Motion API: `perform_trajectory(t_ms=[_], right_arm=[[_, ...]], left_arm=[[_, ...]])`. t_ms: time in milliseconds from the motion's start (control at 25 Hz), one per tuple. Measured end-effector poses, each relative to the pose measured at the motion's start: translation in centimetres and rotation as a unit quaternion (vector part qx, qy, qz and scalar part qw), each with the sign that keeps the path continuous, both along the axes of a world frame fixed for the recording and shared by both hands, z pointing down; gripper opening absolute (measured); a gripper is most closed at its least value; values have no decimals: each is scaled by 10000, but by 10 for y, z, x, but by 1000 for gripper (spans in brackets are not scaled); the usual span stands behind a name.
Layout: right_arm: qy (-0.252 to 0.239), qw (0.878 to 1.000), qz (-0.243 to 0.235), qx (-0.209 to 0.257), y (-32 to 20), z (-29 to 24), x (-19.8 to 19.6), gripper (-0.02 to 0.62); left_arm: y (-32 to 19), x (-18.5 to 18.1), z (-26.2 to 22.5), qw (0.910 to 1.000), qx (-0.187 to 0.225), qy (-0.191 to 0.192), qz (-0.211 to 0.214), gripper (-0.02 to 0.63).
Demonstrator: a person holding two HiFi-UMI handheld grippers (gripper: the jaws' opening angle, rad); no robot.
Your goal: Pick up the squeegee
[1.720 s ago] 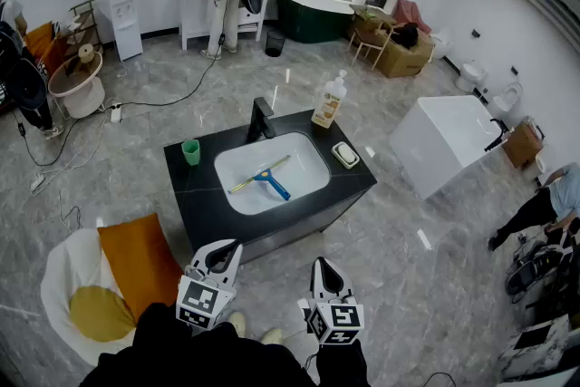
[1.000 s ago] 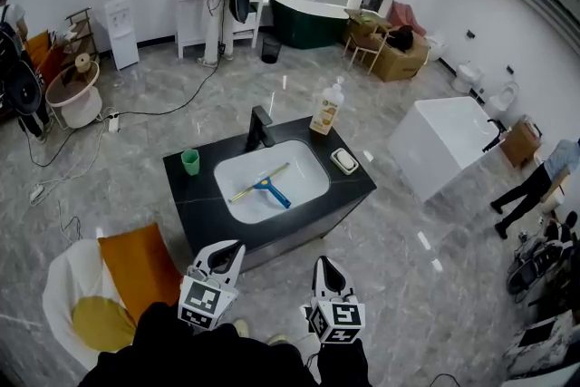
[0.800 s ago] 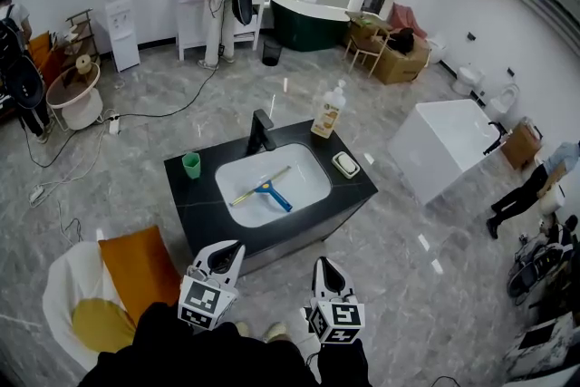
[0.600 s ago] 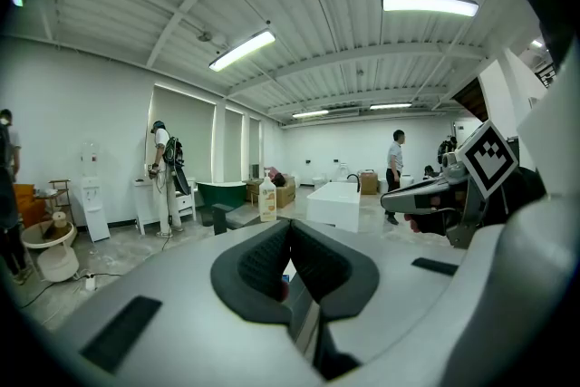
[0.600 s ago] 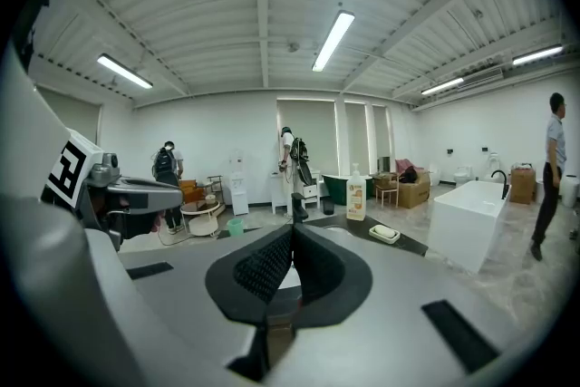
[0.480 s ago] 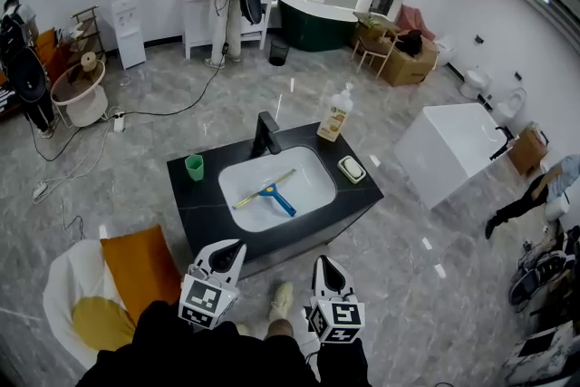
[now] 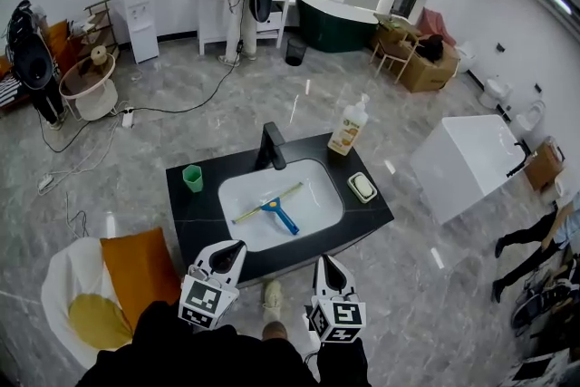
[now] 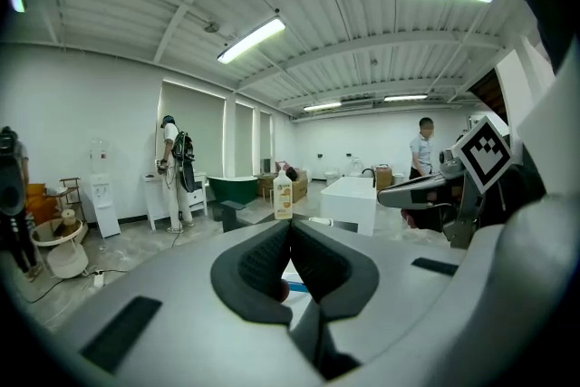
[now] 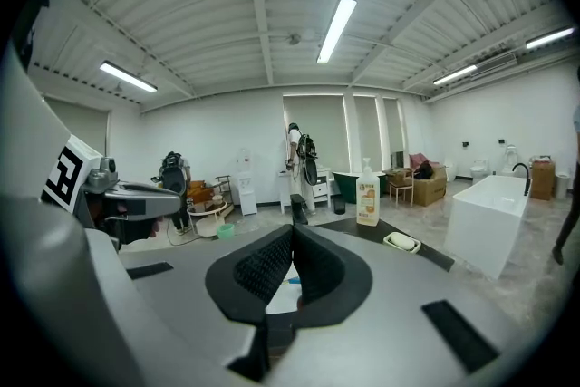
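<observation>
Closer now stands the sink [image 7: 319, 193] holding the squeegee [image 7: 275, 209]; left tongs [image 7: 236, 245] and right tongs [image 7: 323, 261] pressed together.

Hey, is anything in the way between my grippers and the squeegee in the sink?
Nothing visible blocks it. The squeegee lies alone in the white basin, open from above; the faucet stands at the far rim.

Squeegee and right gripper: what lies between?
In the head view, the near wall of the white basin and the front edge of the black counter separate the squeegee from the right gripper.
</observation>
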State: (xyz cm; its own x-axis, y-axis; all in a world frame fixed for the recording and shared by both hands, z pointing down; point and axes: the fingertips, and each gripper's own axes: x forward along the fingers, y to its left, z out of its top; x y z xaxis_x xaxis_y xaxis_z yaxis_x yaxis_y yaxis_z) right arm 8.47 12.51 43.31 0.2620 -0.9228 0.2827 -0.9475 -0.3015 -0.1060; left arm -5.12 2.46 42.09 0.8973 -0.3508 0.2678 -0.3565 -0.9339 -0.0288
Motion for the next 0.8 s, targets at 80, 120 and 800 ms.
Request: perform_trajectory(t_ms=[80, 120, 800], right_arm=[[-19, 9999, -101, -39, -19, 7, 20, 15], [-19, 9999, -157, -62, -29, 9, 29, 15], [-228, 9847, -1557, -754, -204, 72, 116, 15]], left_arm=[[-16, 16, 6, 9999, -27, -31, -108, 21], [-24, 23, 7, 9998, -41, -47, -169, 21], [-155, 94, 69, 9852, -743, -341, -1509, 21]])
